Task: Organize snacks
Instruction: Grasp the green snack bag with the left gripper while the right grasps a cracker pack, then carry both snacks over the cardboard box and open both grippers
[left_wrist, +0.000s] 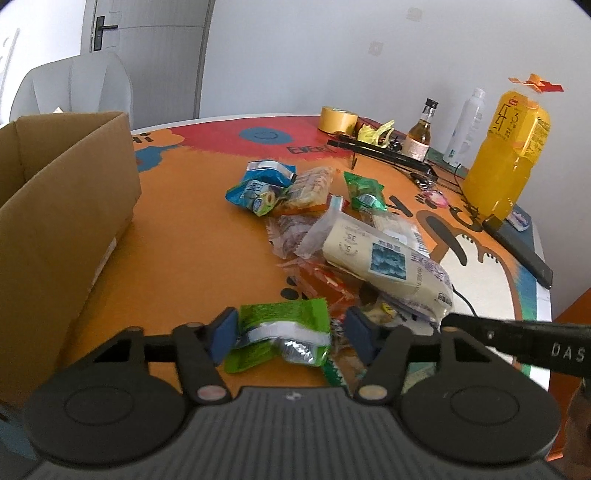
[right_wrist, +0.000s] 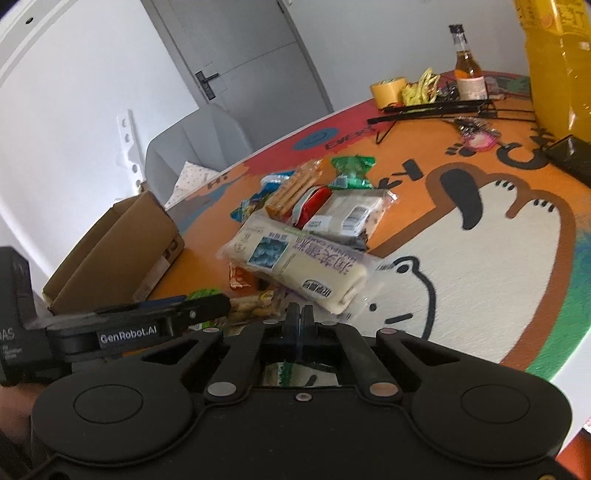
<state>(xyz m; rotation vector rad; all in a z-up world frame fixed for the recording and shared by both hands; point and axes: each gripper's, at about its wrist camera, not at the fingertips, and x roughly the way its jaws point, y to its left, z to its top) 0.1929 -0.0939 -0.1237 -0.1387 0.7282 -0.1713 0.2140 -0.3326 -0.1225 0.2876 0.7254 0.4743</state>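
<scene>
A pile of snack packets lies on the orange table mat (left_wrist: 184, 240). My left gripper (left_wrist: 291, 332) is open, its blue pads on either side of a green snack packet (left_wrist: 284, 332) at the near end of the pile. A long cream bread pack (left_wrist: 388, 258) lies just beyond it and also shows in the right wrist view (right_wrist: 295, 262). A blue packet (left_wrist: 258, 188), a biscuit pack (left_wrist: 310, 184) and another green packet (left_wrist: 364, 192) lie farther back. My right gripper (right_wrist: 300, 314) is shut and empty, near the bread pack's near end. An open cardboard box (left_wrist: 62, 206) stands on the left.
A big yellow drink bottle (left_wrist: 509, 147), a small glass bottle (left_wrist: 421, 133), a white bottle (left_wrist: 467, 125), a tape roll (left_wrist: 338, 120) and a black stand (left_wrist: 384, 151) sit at the table's far right. A black phone (left_wrist: 517, 243) lies near the right edge. A grey chair (left_wrist: 74, 85) stands behind the box.
</scene>
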